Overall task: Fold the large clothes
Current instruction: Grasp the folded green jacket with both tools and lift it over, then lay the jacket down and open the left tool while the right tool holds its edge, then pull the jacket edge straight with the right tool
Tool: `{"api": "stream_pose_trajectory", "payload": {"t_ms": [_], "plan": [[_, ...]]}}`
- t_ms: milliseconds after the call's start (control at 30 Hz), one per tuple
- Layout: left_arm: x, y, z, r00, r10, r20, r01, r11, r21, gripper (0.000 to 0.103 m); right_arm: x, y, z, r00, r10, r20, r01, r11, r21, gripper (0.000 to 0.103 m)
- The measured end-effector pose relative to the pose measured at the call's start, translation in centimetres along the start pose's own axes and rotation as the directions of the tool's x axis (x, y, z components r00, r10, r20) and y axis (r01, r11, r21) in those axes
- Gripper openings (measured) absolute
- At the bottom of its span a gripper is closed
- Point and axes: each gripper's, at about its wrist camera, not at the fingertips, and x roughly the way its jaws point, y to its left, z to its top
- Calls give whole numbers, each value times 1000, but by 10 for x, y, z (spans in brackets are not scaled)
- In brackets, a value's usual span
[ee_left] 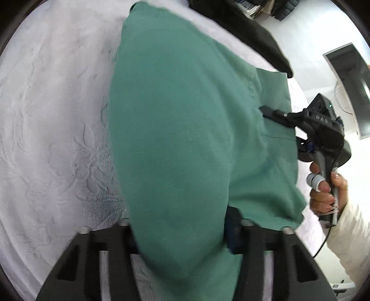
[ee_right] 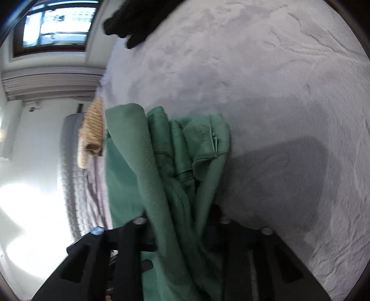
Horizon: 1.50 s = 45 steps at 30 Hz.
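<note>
Both grippers clamp the green garment point(ee_left: 180, 129): left gripper point(ee_left: 182, 231) on a broad fold, right gripper point(ee_right: 182, 231) on bunched layers. White bedspread point(ee_left: 53, 129) lies underneath, black cloth point(ee_right: 136, 20) at the far edge.

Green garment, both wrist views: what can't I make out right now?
- Left wrist: green garment drapes over the left gripper; fingertips hidden.
- Right wrist: bunched folds bury the right gripper; fingertips hidden.
- Garment type: edges run out of frame, motion blur.
- Black clothing: cut off at top edge.
</note>
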Motion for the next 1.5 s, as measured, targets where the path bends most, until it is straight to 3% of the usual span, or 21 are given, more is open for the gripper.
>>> {"api": "stream_pose_trajectory", "payload": {"t_ms": [167,300,533,667,767,833,867,967,1033,1067,1133,1233,1267,1333,1433,1500], "plan": [[-32,-12,-1,997,-69,44,67,997,34,37,-19,29,-19,990,133,35,-133,991,0,18],[-64,-10,-17,990,-128,55,125,991,58,37,-28,57,-43,983,176,58,-175,984,-25,18],[-135,25,-75,989,-150,13,148,985,91,37,-24,89,-113,979,200,36,-201,980,16,18],[-159,58,-124,992,-118,-45,121,990,76,37,8,90,-178,978,205,-25,-203,975,86,18],[-157,88,-167,994,-56,-91,59,998,38,41,46,76,-214,986,146,-84,-135,983,122,18],[-138,105,-191,990,73,-117,-71,997,29,47,67,66,-229,990,78,-118,-64,990,123,18],[-133,108,-198,987,101,-122,-98,995,31,49,76,59,-234,993,9,-120,4,994,111,18],[-139,113,-207,991,89,-97,-86,996,27,53,74,56,-233,994,-33,-107,47,991,127,27],[-155,113,-207,993,83,-85,-78,995,65,53,59,67,-235,985,-140,-99,146,987,60,43],[-163,113,-205,994,77,-76,-72,995,73,53,49,79,-237,966,-246,-79,245,969,-18,48],[-183,114,-194,997,77,-20,-75,994,76,53,37,98,-240,943,-333,-25,329,938,-111,48],[-207,125,-185,989,117,94,-123,990,63,53,32,133,-237,931,-362,50,364,906,-215,48],[-211,131,-184,985,128,114,-135,989,52,53,33,136,-233,929,-367,47,367,901,-229,44],[-198,131,-165,982,145,121,-150,988,27,53,48,138,-229,923,-385,14,377,893,-245,6],[-163,106,-151,977,179,113,-186,981,53,53,48,144,-226,892,-447,69,446,845,-294,5],[-147,99,-152,975,192,114,-201,977,75,56,38,120,-230,876,-477,76,478,835,-273,4]]}}
